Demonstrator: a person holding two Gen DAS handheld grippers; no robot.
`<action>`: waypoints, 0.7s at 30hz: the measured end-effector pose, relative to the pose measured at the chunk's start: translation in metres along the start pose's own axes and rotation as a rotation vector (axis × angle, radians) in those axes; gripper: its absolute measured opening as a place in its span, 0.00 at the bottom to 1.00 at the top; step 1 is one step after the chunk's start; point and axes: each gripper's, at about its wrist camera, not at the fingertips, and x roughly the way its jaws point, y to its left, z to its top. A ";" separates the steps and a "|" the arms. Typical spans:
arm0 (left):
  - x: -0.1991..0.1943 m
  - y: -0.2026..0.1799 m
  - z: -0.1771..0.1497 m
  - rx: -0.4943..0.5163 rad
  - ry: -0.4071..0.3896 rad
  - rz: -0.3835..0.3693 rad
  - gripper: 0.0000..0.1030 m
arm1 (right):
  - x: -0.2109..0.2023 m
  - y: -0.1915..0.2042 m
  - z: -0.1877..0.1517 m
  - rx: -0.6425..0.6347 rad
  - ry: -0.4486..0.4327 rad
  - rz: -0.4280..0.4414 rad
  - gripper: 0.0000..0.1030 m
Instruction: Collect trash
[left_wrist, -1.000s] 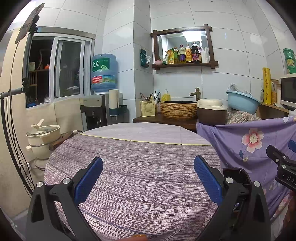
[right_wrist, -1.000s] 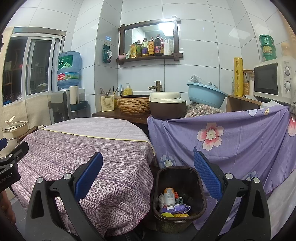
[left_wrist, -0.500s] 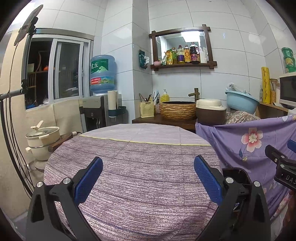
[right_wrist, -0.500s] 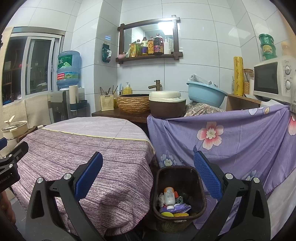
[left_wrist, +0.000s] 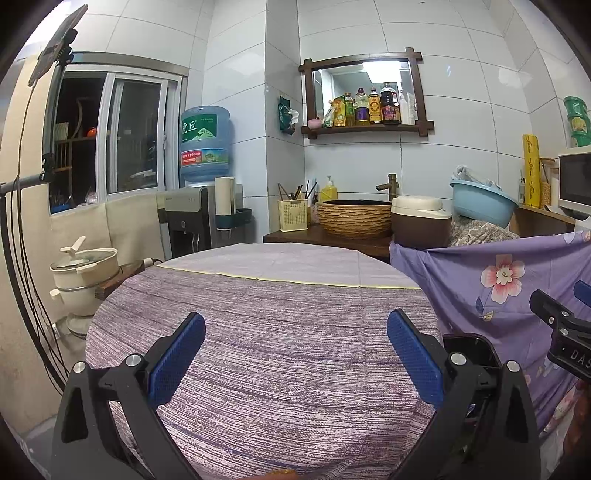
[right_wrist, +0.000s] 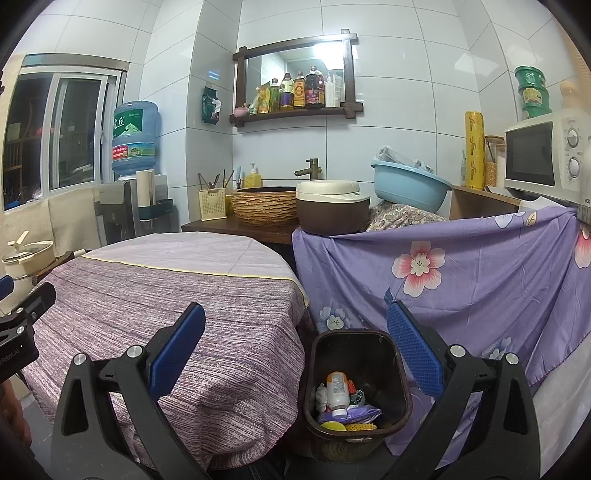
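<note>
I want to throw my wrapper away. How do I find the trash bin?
Look for the round table with the striped purple cloth, then the flowered purple sheet hanging beside it. The trash bin stands on the floor in the gap between them. It is the only dark brown tub there, open on top, with a white bottle and wrappers inside.

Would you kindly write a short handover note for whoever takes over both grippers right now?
Left gripper: open, empty, over the round table.
Right gripper: open, empty, above the brown bin.
The bin stands on the floor between the table and the floral cloth; it holds a white bottle and wrappers.
Done: that trash is binned.
Left: no trash shows on the tabletop; check elsewhere.
</note>
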 end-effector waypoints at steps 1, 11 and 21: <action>0.000 0.000 0.000 0.001 0.001 0.000 0.95 | 0.000 0.000 0.001 0.001 0.000 0.000 0.94; 0.001 0.001 0.000 0.000 0.001 0.000 0.95 | 0.000 0.000 0.001 0.001 0.000 0.001 0.94; 0.000 0.001 0.000 -0.001 0.003 0.000 0.95 | 0.000 0.001 0.001 0.003 0.003 -0.002 0.94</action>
